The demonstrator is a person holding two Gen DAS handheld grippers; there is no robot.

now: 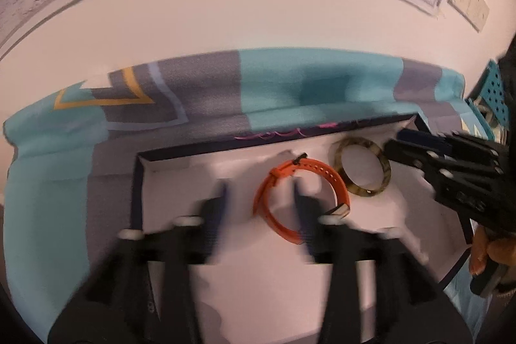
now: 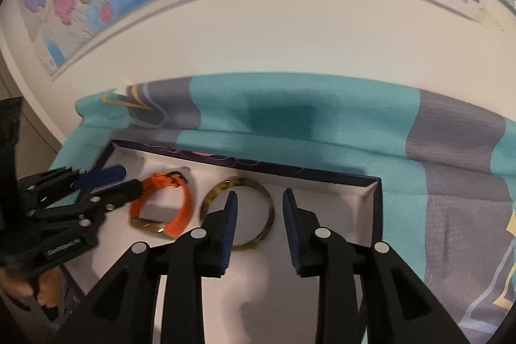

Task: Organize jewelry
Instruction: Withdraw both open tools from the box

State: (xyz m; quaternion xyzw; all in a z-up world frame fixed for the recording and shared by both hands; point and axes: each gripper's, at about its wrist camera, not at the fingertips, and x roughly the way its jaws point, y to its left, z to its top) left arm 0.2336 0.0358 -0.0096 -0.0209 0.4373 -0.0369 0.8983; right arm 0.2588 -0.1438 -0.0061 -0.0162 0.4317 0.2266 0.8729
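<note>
While both pairs of tongs hang over the open dark-rimmed box point(image 2: 375, 199), the two pieces of jewellery lie loose on its white lining. The orange watch point(image 1: 290, 199) rests near the middle of the box, its strap looped and buckled, and the tortoiseshell bangle point(image 2: 237, 211) lies flat just beside it, toward the box's right wall. The box sits on a teal and grey cloth point(image 2: 306, 118) draped over what seems to be a worktop.

The left tongs point(image 1: 258, 202) stand spread, with nothing pinched; one of their fingers point(image 1: 301, 215) overlaps the watch strap's loop in the left wrist view, though blur hides whether it touches. The right tongs point(image 2: 259, 208) are also parted and empty, one tip showing over the bangle's opening and the other just outside its rim, on the side toward the box's right wall.

This reads as the placing step just finished: both pieces are in the box and both pairs of tongs have let go. The next move probably calls for lifting both tongs straight up and clear of the box, so that neither finger hooks the strap or drags the bangle. Then comes either fetching more jewellery from outside the box or closing it; no lid is visible.
</note>
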